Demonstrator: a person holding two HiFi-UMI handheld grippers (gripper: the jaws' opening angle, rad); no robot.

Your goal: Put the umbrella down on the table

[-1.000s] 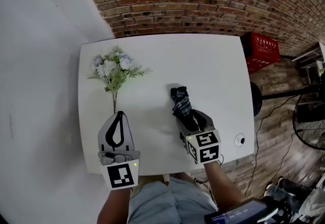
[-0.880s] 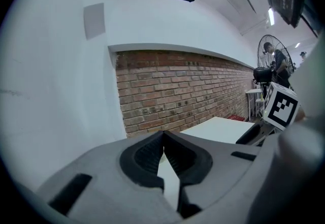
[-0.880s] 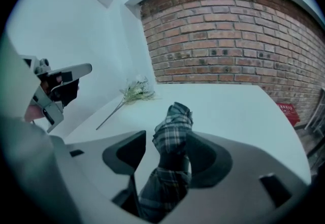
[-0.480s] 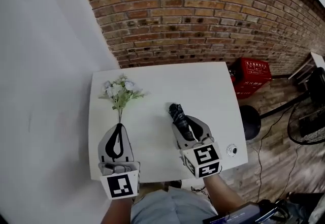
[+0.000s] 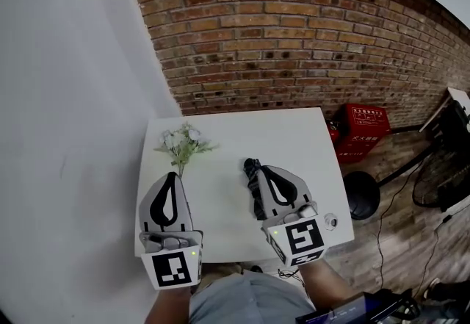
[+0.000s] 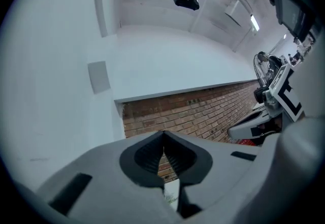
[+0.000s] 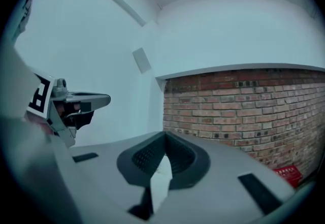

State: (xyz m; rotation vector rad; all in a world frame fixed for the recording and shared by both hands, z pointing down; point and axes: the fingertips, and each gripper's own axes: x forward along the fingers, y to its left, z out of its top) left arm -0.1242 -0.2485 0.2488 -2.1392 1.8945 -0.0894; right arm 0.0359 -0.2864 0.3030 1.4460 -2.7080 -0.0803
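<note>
Though both on tbl point(image 5: 294, 139), flowers point(image 5: 182, 142) & umbrella point(image 5: 253, 172) apart; crate point(image 5: 362, 130) beyond.

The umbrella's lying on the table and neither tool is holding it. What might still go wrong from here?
1. The right gripper, whose jaws have just closed on nothing, hangs above the umbrella. If it came back down it might knock or drag the umbrella across the table.
2. The left gripper, also shut, points toward the flowers. A move forward might brush them.
3. The umbrella lies loose, so a bump to the table may shift it.
</note>
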